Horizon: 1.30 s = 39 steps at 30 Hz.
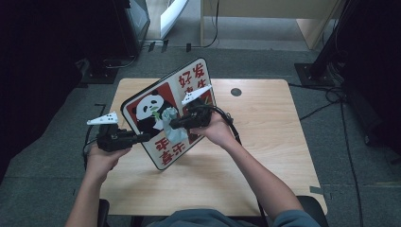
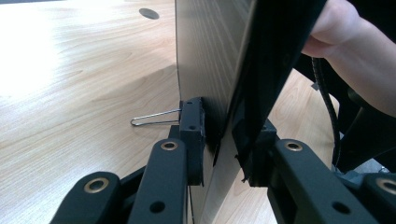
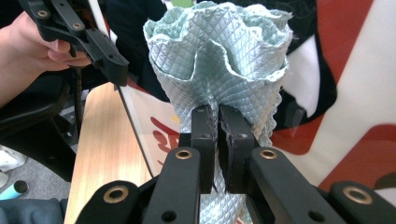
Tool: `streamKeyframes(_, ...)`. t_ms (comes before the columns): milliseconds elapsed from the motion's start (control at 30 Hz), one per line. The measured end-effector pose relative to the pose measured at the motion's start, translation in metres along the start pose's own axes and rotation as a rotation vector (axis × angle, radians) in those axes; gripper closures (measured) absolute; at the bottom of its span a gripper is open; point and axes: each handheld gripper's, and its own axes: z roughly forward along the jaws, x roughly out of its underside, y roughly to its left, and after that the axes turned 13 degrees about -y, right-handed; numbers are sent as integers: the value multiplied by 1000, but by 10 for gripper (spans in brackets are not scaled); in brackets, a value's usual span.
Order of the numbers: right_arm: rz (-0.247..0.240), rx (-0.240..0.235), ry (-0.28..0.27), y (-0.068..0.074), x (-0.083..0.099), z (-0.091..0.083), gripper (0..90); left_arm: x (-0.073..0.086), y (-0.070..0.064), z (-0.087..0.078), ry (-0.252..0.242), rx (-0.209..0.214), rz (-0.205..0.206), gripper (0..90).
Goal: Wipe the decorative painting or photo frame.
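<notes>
Pale green cloth (image 3: 219,70) clamped in right gripper (image 1: 173,124), bunched against board (image 1: 161,101) face; left gripper (image 1: 144,137) grips board's left edge; board tilted above table (image 1: 265,123), long axis diagonal

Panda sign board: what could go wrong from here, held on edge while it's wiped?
The left gripper clamps the panda sign board by one edge only, tilted on the table; cloth pressure could pivot or slip it. The right gripper pinches just a small fold of the cloth, which might pull loose mid-wipe.
</notes>
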Motion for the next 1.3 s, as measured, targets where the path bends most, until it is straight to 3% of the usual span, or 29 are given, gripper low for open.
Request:
streamKeyframes(867,26,8,52,-2,36,7,864,0,0,0,-1,2,-1,739)
streamKeyframes(1300,54,0,116,-8,65,14,868,0,0,0,-2,4,-3,736)
